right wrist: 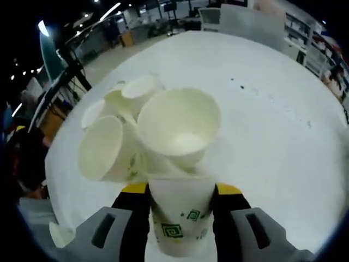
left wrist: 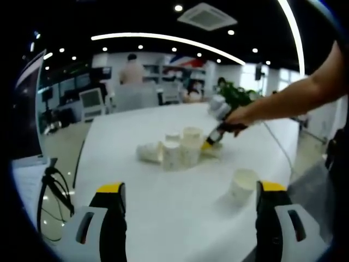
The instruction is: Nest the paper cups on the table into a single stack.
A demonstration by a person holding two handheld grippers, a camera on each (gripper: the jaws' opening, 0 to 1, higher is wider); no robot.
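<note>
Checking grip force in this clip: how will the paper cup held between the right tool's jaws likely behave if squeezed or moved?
The paper cup in the right tool looks thin-walled and empty, so probably light and easily crushed. Its taper could let it slip out of the grip. The cups clustered ahead would likely tip if nudged.

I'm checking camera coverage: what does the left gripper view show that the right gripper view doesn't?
Left gripper view alone: a lone upright cup near its open jaws, the person's arm, the right gripper seen from outside, a plant.
Right gripper view alone: a patterned cup held between its jaws.
Both: the white table and the cup cluster.
</note>
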